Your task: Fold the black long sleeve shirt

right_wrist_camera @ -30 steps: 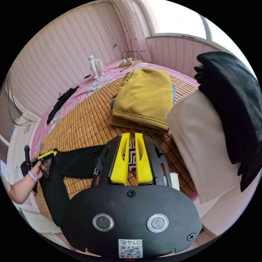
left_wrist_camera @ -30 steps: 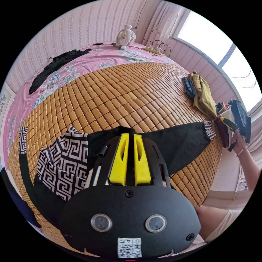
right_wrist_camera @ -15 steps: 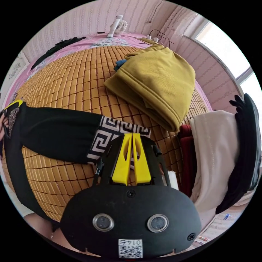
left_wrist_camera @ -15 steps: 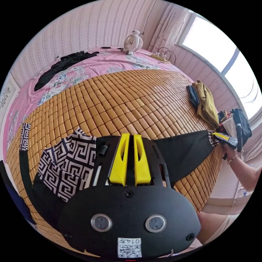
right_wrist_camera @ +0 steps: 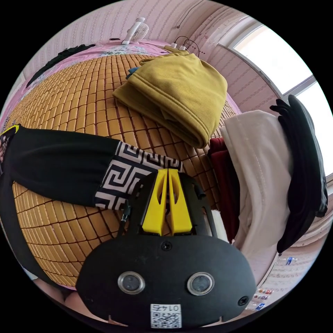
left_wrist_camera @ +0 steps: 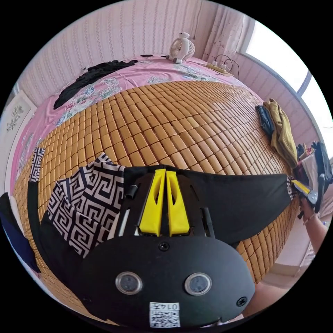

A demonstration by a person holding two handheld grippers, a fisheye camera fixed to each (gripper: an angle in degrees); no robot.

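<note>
Since one second ago, the right gripper has come down from beside the clothing stack onto the patterned cuff of the black long sleeve shirt, and the sleeve is now drawn out straighter across the bamboo mat. Its yellow jaws stand together with the cuff edge clamped between them. In the left gripper view, the left gripper has its jaws nearly touching at the shirt's black upper edge; whether fabric is pinched there cannot be told. The shirt lies along the mat's near edge, with its patterned panel beside the left gripper. A folded mustard garment lies just beyond the cuff, next to a stack of folded clothes.
</note>
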